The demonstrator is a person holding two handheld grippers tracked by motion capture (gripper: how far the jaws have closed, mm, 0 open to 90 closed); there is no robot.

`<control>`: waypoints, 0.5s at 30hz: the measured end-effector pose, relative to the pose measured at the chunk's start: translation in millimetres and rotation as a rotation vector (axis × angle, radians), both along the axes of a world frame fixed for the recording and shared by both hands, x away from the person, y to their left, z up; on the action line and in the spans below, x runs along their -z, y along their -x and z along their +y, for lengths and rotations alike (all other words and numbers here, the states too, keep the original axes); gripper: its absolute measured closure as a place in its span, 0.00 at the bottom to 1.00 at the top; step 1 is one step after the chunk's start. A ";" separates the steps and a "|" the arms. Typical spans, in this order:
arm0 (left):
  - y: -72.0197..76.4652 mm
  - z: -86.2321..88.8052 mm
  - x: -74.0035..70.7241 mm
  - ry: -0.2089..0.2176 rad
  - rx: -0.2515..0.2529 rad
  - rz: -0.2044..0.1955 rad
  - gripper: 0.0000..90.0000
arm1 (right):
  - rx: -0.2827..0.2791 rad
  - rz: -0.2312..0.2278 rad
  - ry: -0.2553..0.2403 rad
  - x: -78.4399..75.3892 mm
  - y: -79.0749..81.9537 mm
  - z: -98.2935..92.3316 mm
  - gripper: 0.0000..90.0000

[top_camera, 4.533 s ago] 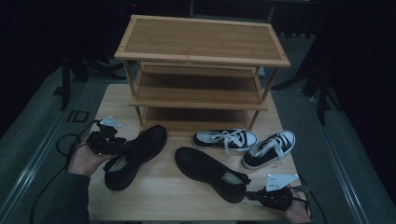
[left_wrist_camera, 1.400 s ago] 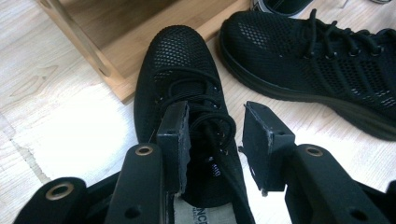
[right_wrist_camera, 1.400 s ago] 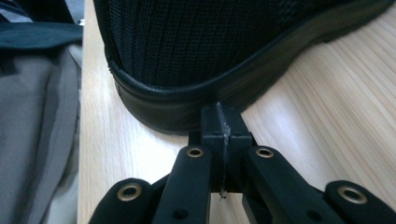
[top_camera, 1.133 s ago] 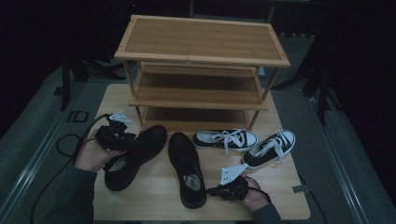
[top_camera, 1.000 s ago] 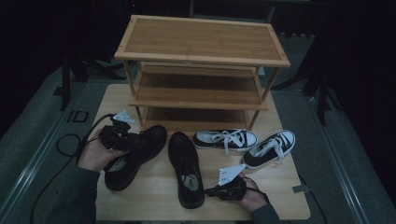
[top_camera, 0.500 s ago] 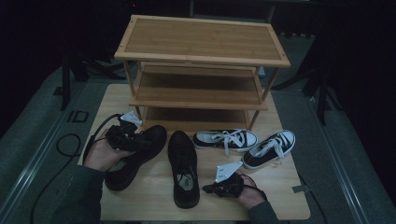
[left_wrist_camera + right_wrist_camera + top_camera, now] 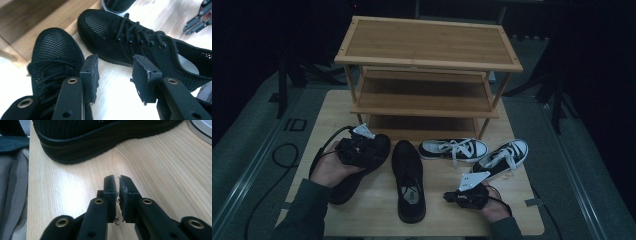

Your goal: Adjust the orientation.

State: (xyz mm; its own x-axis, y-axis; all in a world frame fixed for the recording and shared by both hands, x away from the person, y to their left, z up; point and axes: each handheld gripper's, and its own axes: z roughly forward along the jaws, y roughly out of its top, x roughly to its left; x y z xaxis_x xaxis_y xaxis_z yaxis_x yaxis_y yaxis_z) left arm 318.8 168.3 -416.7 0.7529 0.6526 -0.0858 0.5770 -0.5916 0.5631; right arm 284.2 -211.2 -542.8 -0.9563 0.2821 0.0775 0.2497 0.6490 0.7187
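Two black mesh shoes lie on the wooden table (image 7: 372, 220). The left shoe (image 7: 346, 186) (image 7: 56, 47) sits under my left gripper (image 7: 374, 150) (image 7: 113, 72). Its jaws stand open over bare table between the shoes and have just been opening, with nothing between them. The second black shoe (image 7: 408, 175) (image 7: 125, 35) points its toe at the rack. My right gripper (image 7: 448, 196) (image 7: 117, 180) rests low to the right of that shoe's heel (image 7: 100, 137). Its jaws have just been opening to a thin slit, nothing between them.
A three-shelf wooden shoe rack (image 7: 427, 45) stands at the back of the table. Two black-and-white sneakers (image 7: 453, 148) (image 7: 504, 157) lie in front of it on the right. The right gripper (image 7: 197, 20) shows far off in the left gripper view.
The second black shoe swung from slanting to pointing straight at the rack. My right gripper came off its heel and drifted right. My left gripper moved right over the left shoe.
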 end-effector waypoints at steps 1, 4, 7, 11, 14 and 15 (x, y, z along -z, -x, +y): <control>2.0 -2.2 -1.4 0.003 -0.002 0.000 0.60 | 0.015 -0.007 0.002 0.8 0.7 -6.2 0.89; 4.6 -5.3 -3.7 0.012 -0.004 0.001 0.58 | 0.045 -0.005 -0.001 2.8 1.6 -14.1 0.83; 6.4 -8.5 -5.6 0.014 -0.006 -0.006 0.56 | 0.081 -0.006 -0.016 2.9 3.9 -20.4 0.76; 8.4 -12.9 -6.1 0.011 0.002 -0.009 0.53 | 0.114 -0.012 -0.023 2.0 3.8 -26.0 0.71; 10.6 -17.8 -5.5 0.008 0.012 -0.008 0.52 | 0.144 -0.017 -0.033 1.4 2.6 -31.6 0.67; 10.9 -19.3 -5.3 0.010 0.017 -0.005 0.52 | 0.153 -0.020 -0.032 1.5 2.4 -32.9 0.66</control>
